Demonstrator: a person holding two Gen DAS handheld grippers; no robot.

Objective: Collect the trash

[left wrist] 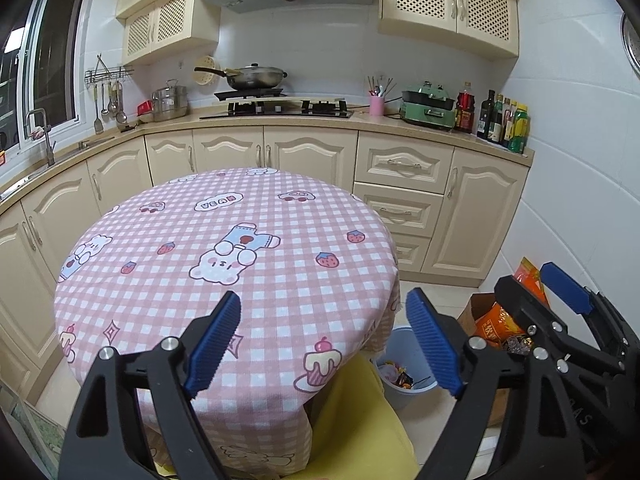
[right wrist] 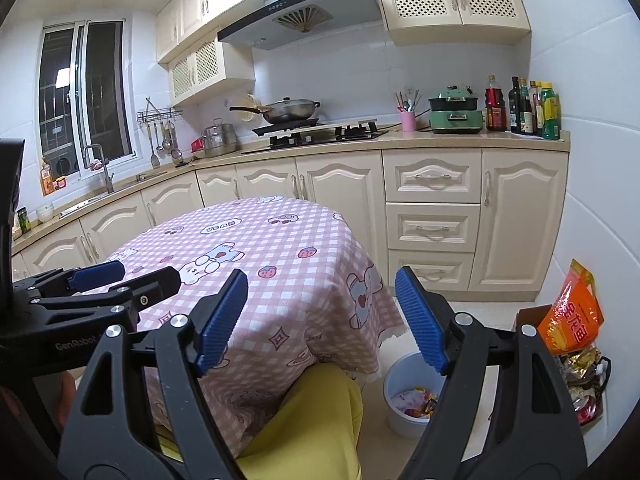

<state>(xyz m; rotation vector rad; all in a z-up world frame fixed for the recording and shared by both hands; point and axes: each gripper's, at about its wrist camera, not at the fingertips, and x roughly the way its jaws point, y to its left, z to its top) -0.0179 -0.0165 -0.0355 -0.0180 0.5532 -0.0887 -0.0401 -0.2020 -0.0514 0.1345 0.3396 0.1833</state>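
Left gripper fingers released over bare checkered surface; right gripper fingers released too. Trash sits in blue bin on floor, right. Collecting looks finished; next, retreat.

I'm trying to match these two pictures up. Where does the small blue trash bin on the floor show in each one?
Left wrist view: the blue trash bin sits low and right of centre, below the table edge, partly behind the gripper's right finger.
Right wrist view: the bin is at lower right, beside the yellow-clad knee, wrappers inside.
Shared landmark: the pink checked tablecloth just left of the bin.
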